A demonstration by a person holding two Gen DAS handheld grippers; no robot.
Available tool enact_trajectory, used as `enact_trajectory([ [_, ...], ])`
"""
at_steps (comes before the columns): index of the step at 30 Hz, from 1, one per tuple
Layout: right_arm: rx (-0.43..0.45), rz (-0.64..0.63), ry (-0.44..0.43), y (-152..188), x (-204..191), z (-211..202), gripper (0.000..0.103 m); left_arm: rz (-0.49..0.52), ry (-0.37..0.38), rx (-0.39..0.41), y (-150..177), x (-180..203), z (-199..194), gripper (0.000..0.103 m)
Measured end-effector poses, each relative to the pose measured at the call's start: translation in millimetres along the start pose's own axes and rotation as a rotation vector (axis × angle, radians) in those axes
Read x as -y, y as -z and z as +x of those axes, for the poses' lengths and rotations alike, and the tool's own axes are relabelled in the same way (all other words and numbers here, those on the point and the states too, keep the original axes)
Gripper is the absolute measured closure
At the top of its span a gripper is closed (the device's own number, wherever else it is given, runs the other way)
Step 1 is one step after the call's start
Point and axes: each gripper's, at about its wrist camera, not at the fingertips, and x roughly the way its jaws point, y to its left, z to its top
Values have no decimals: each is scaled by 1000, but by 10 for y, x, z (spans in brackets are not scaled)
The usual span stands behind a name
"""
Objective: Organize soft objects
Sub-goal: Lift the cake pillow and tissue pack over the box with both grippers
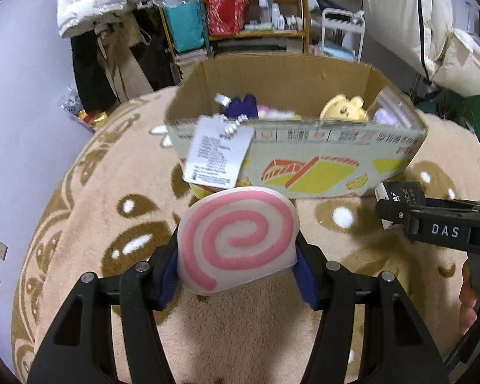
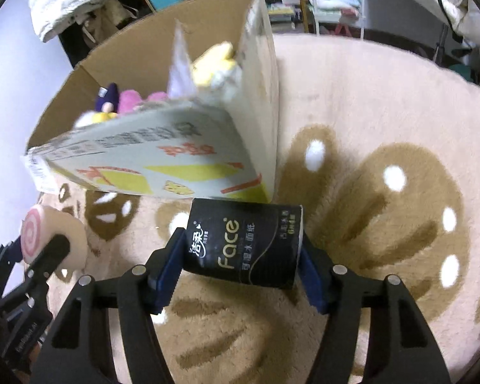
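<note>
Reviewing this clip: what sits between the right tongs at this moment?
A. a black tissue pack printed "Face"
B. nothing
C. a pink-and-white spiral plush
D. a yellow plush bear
A. In the right wrist view the black tissue pack sits squeezed between the blue pads of the right tongs, in front of the cardboard box; the spiral plush is in the left tongs instead.

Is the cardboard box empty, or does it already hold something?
Not empty. The box stands open-topped on the rug, and soft toys show over its rim: a yellow plush and a purple one.
</note>
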Motion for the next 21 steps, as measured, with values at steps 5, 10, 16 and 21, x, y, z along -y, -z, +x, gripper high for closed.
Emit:
enact_trajectory([
  [5,148,-47,-40,20,-36,-487,34,-23,-11,131,-20,-35,-394,44],
  [10,279,-77,-79,19,-21,-868,34,7,-30,243,-40,54,-716,44],
  [16,402,-144,-93,-60,-66,-1271,34,73,-47,345,-152,128,-1013,44],
  [21,455,-180,-83,-113,-60,-1411,34,27,-35,404,-294,50,-1091,44],
])
